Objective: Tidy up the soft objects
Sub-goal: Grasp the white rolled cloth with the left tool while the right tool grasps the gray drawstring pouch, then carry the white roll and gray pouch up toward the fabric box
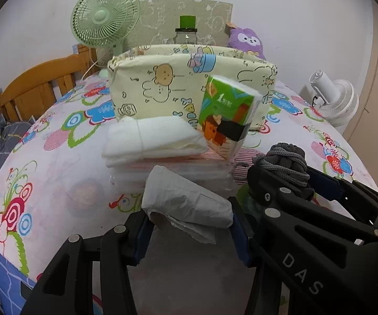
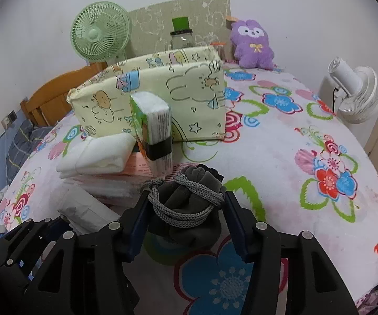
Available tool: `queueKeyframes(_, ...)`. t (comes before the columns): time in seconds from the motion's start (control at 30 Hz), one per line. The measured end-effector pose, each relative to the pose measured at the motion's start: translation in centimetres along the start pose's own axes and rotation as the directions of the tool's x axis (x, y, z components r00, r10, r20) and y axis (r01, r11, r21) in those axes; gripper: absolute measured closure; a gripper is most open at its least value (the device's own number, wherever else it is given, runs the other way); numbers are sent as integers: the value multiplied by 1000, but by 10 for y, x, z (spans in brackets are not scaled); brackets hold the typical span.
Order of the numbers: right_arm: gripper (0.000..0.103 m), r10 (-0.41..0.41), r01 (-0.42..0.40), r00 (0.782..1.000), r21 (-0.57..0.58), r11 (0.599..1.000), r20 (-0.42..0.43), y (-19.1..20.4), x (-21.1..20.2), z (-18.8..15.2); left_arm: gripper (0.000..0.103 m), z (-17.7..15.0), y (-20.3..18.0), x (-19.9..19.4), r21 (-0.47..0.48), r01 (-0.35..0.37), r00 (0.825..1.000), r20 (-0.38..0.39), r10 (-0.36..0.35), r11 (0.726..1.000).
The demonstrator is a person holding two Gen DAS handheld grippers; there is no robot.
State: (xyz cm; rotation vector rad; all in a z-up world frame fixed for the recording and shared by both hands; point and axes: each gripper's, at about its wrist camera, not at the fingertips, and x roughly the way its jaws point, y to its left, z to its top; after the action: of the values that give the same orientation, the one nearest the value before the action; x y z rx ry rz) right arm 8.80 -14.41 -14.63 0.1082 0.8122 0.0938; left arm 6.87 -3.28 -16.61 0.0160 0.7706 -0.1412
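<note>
My left gripper (image 1: 189, 218) is shut on a crumpled white paper roll (image 1: 186, 199), held just above the flowered bedsheet (image 1: 57, 178). To its right, my right gripper (image 2: 186, 210) is shut on a dark grey drawstring pouch (image 2: 189, 204), with both blue pads against the pouch's sides. Beyond them a folded white cloth (image 1: 152, 141) lies on flat pink packs (image 1: 175, 168). A green tissue pack (image 1: 225, 113) stands upright against a cream cartoon-print fabric box (image 1: 162, 86). The inside of the box is hidden.
A green fan (image 1: 104, 21), a jar with a green lid (image 1: 186, 31) and a purple plush (image 2: 252, 44) stand behind the box by the wall. A white fan (image 2: 357, 92) is at the right bed edge. A wooden headboard (image 1: 36, 84) is at the left.
</note>
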Motion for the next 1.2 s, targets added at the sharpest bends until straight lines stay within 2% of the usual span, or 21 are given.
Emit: queueKeyframes(1.2,45,-28,31,989,-24,999,146,12,-83,40,48,40,-14,-74,46,-5,991,133,-1,999)
